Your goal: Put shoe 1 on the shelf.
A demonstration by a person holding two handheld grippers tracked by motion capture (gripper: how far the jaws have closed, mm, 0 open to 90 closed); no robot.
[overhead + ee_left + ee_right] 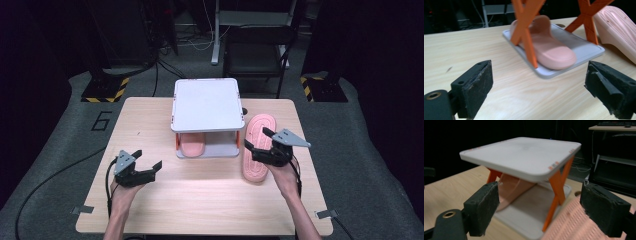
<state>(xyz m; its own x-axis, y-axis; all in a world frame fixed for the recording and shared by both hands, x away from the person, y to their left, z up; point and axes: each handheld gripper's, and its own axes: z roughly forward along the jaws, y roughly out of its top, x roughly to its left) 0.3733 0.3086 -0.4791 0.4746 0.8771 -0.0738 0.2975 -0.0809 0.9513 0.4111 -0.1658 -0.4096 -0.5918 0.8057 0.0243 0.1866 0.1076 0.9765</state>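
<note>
Both grippers' jaws spread, empty; right gripper (260, 141) over loose slipper (258, 150) risks snagging rack (206, 105) leg.

Orange X-legs (525, 32) flanking rack's (207, 102) lower shelf

your left gripper (149, 159) sits low at the table's left, jaws spread wide, left hand (122, 192) gripping from behind. your right gripper (258, 138) is raised at the right, jaws wide apart, right hand (284, 175) under it, forearm angled inward.
</note>
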